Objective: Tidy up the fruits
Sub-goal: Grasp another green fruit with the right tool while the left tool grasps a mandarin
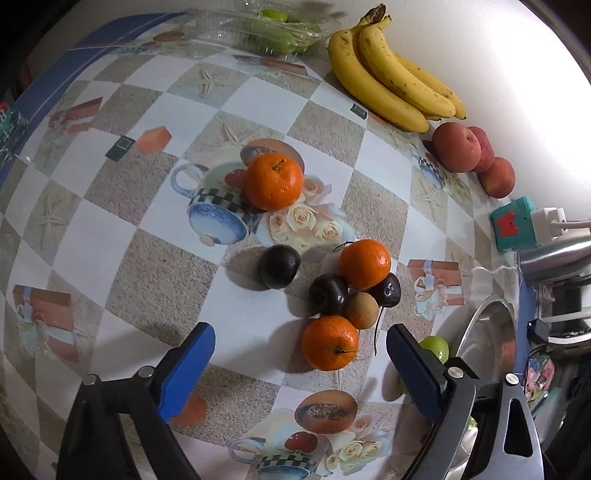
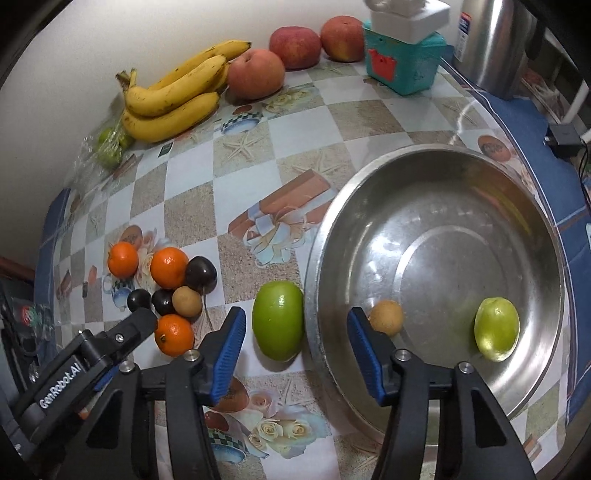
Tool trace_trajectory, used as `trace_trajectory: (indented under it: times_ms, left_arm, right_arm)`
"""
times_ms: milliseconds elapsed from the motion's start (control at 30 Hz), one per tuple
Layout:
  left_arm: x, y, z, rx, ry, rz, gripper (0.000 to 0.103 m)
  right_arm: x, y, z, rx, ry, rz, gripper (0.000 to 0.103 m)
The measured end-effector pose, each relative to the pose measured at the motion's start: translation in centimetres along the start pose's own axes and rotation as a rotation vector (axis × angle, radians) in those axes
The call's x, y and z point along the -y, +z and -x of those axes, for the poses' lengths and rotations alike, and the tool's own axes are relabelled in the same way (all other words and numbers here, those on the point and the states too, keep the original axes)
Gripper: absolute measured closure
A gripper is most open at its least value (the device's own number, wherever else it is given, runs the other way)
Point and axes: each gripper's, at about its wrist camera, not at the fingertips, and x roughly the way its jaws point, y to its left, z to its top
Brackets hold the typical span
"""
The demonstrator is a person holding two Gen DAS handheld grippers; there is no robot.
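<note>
My left gripper (image 1: 299, 354) is open and empty, its blue pads on either side of an orange (image 1: 330, 342) at the front of a fruit cluster. Behind it lie dark plums (image 1: 328, 299), a brown longan (image 1: 362, 310), another orange (image 1: 365, 263), and farther off a lone plum (image 1: 279, 266) and a third orange (image 1: 273, 181). My right gripper (image 2: 295, 354) is open and empty above a green jujube (image 2: 277, 325) beside the steel bowl (image 2: 317, 266). The bowl holds a longan (image 2: 386, 316) and a green jujube (image 2: 496, 328).
Bananas (image 1: 391, 74) and three peaches (image 1: 458, 147) lie along the back wall. A clear plastic box of green fruit (image 1: 273, 29) sits at the back. A teal power strip (image 2: 402, 62) and a metal kettle (image 2: 491, 40) stand near the bowl.
</note>
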Motion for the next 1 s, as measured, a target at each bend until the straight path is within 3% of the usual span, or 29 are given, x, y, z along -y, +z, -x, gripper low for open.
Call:
trace_trajectory:
  times_ms: [267, 500, 567, 700, 767, 1000]
  left_arm:
    - [1.0, -0.5, -0.6, -0.017, -0.019, -0.031, 0.032]
    - [1.6, -0.8, -1.3, -0.034, -0.031, -0.050, 0.063]
    - [1.8, -0.8, -1.3, -0.032, -0.031, -0.056, 0.064]
    - [1.6, -0.8, -1.1, -0.030, -0.030, -0.045, 0.065]
    - [1.4, -0.7, -1.0, -0.026, -0.019, -0.037, 0.065]
    - [0.5, -0.4, 0.0, -0.004, -0.010, -0.010, 0.065]
  right_arm:
    - [0.6, 0.0, 0.8, 0.004, 0.003, -0.038, 0.044]
    - [0.8, 0.0, 1.0, 0.007, 0.017, -0.041, 0.045]
    - [0.8, -0.1, 1.0, 0.005, 0.021, -0.036, 0.051]
    - [0.4, -0.1, 0.7, -0.003, 0.033, -0.024, 0.052]
    - [0.0, -0.2, 0.5, -0.008, 0.039, -0.011, 0.060]
    - [-1.1, -0.3, 0.1, -0.006, 0.064, 0.031, 0.062]
